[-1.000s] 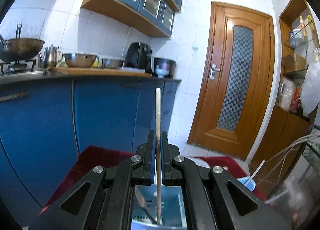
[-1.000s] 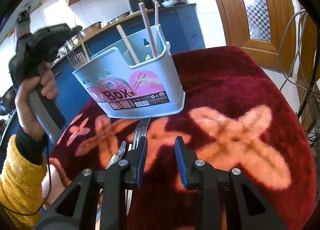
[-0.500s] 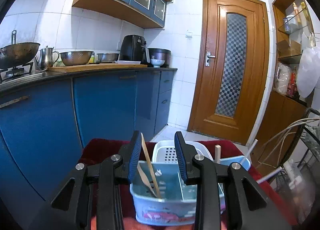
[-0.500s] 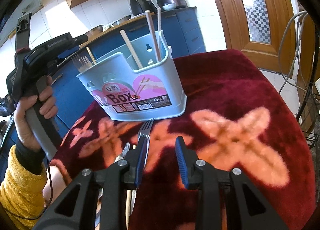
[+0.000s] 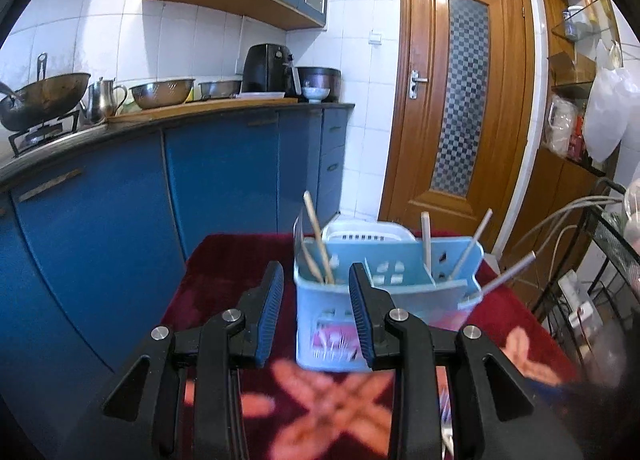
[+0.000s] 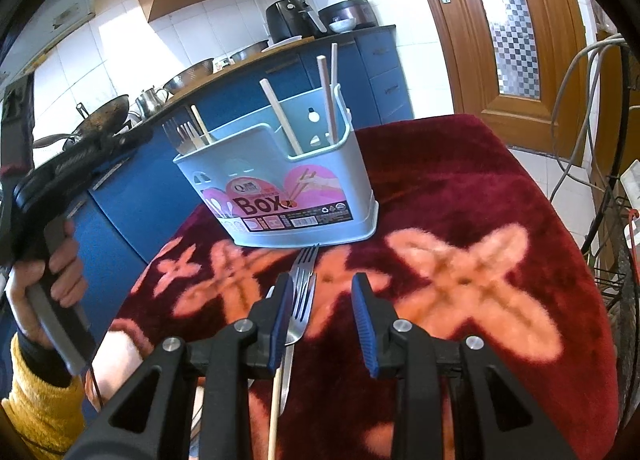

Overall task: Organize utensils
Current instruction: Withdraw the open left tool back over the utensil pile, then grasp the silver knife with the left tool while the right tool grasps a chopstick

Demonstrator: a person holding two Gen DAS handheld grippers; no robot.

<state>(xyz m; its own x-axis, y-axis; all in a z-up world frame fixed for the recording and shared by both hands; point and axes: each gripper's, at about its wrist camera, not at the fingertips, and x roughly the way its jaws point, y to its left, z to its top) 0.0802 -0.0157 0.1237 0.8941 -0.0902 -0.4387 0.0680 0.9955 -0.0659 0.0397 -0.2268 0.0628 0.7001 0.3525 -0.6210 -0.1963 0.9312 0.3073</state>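
Right gripper point(image 6: 320, 312): jaws spread, nothing pinched. It hovers low over the red cloth point(image 6: 500, 188), pointing toward the holder. A steel fork point(image 6: 301, 300) lies on the cloth just under and beside the inner face of the jaw on the picture's left, tines toward the holder and almost at its base. A thin pale stick point(image 6: 273, 412), likely a chopstick, lies alongside the fork handle, running out of the bottom of the picture.

Left gripper point(image 5: 316, 312): jaws parted, empty; they have just been opening, and nothing sits between the pads. Seen from the right wrist, a hand point(image 6: 48, 280) in a yellow sleeve holds this tool off to the left, clear of the holder.

Utensil holder point(image 6: 280, 196): pale blue plastic, upright on the cloth, label reading "Box". Forks point(image 6: 182, 134) and a chopstick point(image 6: 199, 124) stand in its left compartment; more chopsticks point(image 6: 326, 88) lean in the taller right one.

Judgement: the step in hand looks like picking the fork up with the right gripper. To do it well:
- shift slightly so the handle sits between the pads, not under one jaw;
- close across the narrow neck or handle, flat sides to the pads;
- keep the neighbouring stick out of the pinch, or it may ride up too;
- the plush pile gives, so press down a little before closing;
- lift tines-up and drop it with the other forks.
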